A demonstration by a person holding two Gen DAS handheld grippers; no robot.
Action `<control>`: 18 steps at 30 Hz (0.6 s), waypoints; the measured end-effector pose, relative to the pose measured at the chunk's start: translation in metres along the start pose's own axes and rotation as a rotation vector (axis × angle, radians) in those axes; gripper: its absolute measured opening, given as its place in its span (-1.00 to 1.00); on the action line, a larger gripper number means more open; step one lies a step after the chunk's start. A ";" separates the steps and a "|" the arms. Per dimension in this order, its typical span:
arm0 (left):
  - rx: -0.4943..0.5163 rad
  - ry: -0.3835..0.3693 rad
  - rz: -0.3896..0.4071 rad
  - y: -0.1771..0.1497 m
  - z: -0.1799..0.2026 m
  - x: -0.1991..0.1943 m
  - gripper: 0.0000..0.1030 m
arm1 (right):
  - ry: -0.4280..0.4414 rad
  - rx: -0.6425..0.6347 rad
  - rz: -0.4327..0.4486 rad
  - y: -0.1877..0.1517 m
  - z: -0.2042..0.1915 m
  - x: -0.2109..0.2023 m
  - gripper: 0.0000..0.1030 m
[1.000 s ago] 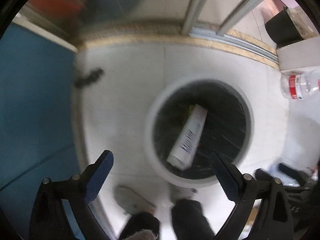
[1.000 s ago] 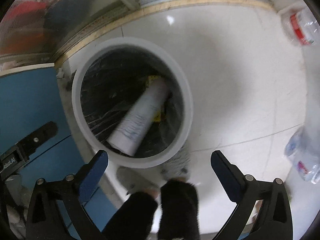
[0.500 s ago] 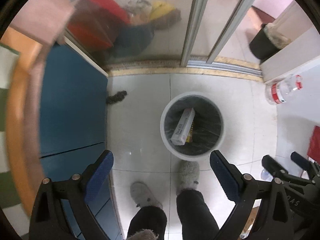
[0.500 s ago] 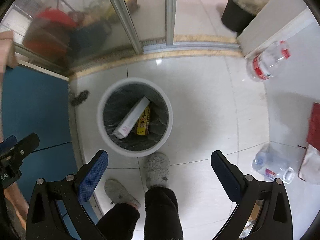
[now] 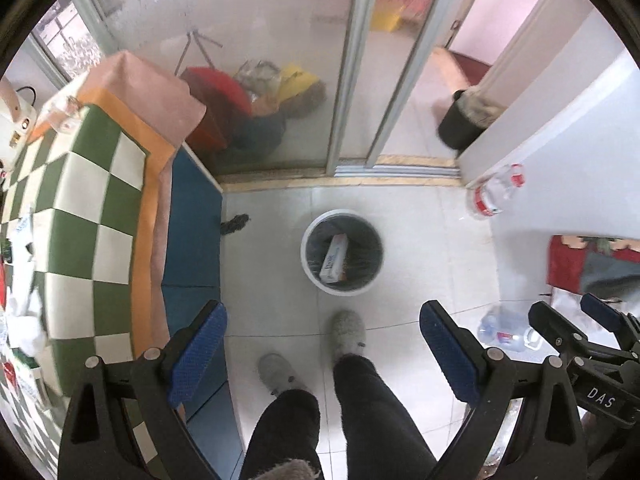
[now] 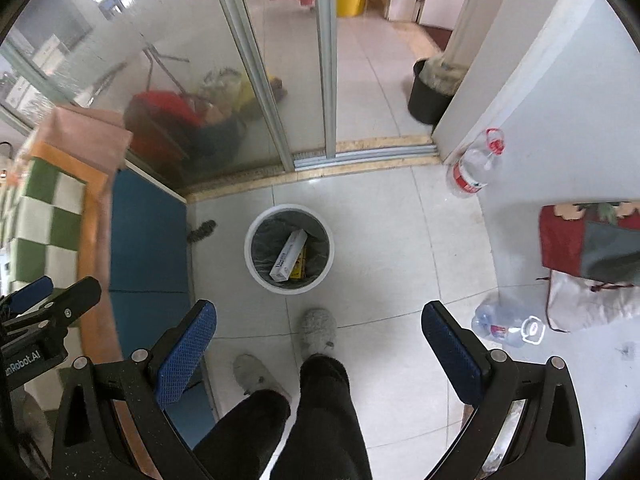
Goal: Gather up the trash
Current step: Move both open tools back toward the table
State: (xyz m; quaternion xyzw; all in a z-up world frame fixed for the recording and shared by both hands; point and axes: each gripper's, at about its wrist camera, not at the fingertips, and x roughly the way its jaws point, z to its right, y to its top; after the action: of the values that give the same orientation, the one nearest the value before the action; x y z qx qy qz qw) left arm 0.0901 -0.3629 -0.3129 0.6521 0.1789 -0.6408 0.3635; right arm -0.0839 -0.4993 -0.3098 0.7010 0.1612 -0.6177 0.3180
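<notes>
Trash lies inside the round white bin with a dark liner [image 6: 289,254]: a long white cardboard box [image 6: 289,255] leans across it, with a small yellow packet [image 6: 299,265] beside it. The bin stands on the pale tiled floor [image 6: 384,240], just ahead of the person's grey slippers [image 6: 318,330]. The left claw [image 5: 322,354] and the right claw [image 6: 319,356] are both spread wide and hold nothing. Two clear plastic bottles [image 6: 506,328] lie on the floor, well apart from the bin.

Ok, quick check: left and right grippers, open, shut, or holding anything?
Left gripper: open, holding nothing.
Right gripper: open, holding nothing.
</notes>
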 end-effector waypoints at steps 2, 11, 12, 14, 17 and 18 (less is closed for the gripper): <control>0.006 -0.018 0.025 -0.002 0.000 -0.021 0.91 | 0.002 0.008 0.023 -0.006 0.000 -0.028 1.00; -0.037 -0.067 0.158 -0.004 -0.025 -0.100 0.91 | 0.073 0.041 0.060 -0.016 -0.017 -0.103 1.00; -0.054 -0.059 0.172 -0.003 -0.034 -0.107 0.91 | 0.091 0.040 0.062 -0.015 -0.023 -0.106 1.00; -0.098 -0.028 0.210 -0.001 -0.060 -0.124 0.91 | 0.123 0.015 0.065 -0.010 -0.042 -0.116 1.00; -0.195 0.050 0.256 -0.004 -0.117 -0.144 0.91 | 0.171 -0.047 0.069 0.000 -0.085 -0.123 1.00; -0.230 0.072 0.260 -0.006 -0.136 -0.148 0.91 | 0.196 -0.090 0.068 0.004 -0.109 -0.126 1.00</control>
State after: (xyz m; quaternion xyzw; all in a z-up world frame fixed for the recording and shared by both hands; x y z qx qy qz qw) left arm 0.1643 -0.2289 -0.1835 0.6463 0.1782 -0.5400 0.5090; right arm -0.0214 -0.4108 -0.1827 0.7482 0.1952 -0.5272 0.3524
